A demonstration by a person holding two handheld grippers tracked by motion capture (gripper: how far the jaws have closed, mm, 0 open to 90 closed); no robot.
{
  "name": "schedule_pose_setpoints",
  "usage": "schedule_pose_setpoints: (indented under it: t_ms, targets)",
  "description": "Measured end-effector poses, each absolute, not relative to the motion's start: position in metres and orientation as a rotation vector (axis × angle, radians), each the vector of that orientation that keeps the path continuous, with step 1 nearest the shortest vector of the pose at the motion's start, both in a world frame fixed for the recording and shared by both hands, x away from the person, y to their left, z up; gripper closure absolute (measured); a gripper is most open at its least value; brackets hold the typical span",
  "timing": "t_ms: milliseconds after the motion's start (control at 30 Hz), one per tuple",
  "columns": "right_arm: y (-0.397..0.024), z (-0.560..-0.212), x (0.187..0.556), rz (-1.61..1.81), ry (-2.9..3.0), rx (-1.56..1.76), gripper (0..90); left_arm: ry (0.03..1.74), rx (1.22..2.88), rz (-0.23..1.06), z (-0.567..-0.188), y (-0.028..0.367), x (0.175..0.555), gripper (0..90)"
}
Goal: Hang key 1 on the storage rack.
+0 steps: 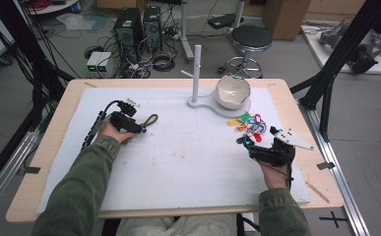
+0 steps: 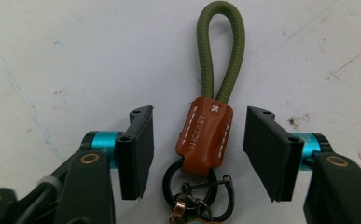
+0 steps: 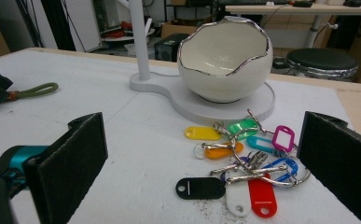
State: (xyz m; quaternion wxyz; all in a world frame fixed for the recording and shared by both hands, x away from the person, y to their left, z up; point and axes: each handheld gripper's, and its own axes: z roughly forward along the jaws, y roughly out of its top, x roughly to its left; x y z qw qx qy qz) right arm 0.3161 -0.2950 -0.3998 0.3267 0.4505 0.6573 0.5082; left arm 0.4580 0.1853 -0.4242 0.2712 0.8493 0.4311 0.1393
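From the high view, the left gripper [image 1: 141,129] rested at a green-looped keychain [image 1: 150,119] on the white mat [image 1: 178,157], well apart from the right gripper [image 1: 244,141] beside a pile of key tags [image 1: 249,125]. In the left gripper view, jaws stood spread either side of the keychain's brown leather tab [image 2: 205,135], not touching it. In the right gripper view, jaws stood wide before the tags, near an egg-shaped bowl [image 3: 225,60].

Wooden table [image 1: 55,147] (white mat [image 1: 188,157]); keychain [image 1: 150,119]; tags [image 1: 249,129]
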Motion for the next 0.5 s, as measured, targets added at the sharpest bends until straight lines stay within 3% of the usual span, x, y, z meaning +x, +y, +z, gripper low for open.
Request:
schedule_pose_setpoints:
  t_ms: [233,500]
  targets:
    - [-0.2966,-0.3996,0.3168,1.325,1.717,1.176,0.8,1.137,2.299,0.35,-0.4251,0.1854,0.4582,63.3]
    - [-0.3002,-0.3989,0.3155,1.333,1.704,1.193,0.8,1.152,2.274,0.294,-0.4243,0.1913,0.4607,68.5]
